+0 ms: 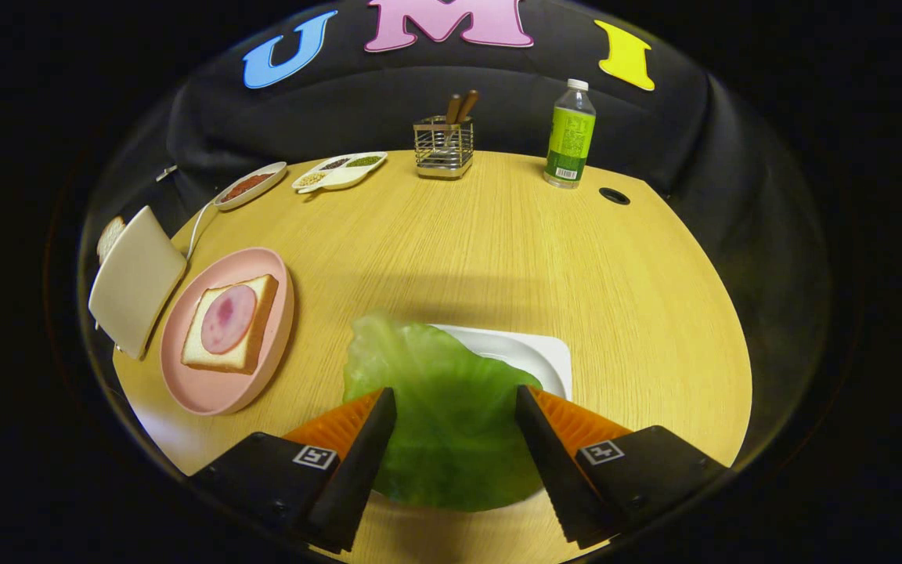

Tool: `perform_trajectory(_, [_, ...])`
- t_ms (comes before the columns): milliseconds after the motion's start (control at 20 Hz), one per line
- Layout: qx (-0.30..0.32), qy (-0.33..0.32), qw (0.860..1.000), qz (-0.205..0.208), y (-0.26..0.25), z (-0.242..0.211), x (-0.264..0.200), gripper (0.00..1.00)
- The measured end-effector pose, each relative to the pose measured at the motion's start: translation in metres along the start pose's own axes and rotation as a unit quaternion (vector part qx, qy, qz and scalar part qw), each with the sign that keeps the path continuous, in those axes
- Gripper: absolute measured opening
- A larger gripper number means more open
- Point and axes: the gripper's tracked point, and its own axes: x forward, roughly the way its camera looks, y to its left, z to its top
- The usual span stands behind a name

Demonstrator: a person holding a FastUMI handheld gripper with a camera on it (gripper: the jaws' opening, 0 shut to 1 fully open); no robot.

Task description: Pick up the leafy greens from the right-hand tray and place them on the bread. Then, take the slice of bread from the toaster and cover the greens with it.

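A large green lettuce leaf (439, 376) sits between my gripper's (455, 395) two fingers, which press on its sides. The leaf hangs over the left part of the white tray (533, 352) and its far edge is blurred. To the left, a pink plate (208, 392) holds a slice of bread (259, 313) with a round slice of ham (228, 317) on top. Beyond the plate stands a white toaster (138, 278), and another bread slice (110, 235) pokes out of it.
At the far side of the wooden table (498, 251) stand a wire holder with wooden utensils (443, 145), a green-labelled bottle (570, 135), a divided dish of seeds (340, 170) and a small dish of red bits (250, 186). A cable hole (614, 196) lies near the bottle.
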Motion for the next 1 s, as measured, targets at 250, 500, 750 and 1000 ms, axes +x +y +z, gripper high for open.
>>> perform_trajectory(250, [-0.007, 0.002, 1.0, 0.006, 0.0, 0.001, 0.002, 0.92])
perform_trajectory(500, [-0.004, 0.013, 1.0, 0.007, -0.004, 0.001, 0.002, 0.69])
perform_trajectory(750, [-0.006, 0.019, 1.0, 0.009, -0.007, 0.003, 0.001, 0.32])
perform_trajectory(1000, [0.017, 0.026, 0.999, 0.03, -0.007, 0.003, 0.0, 0.08])
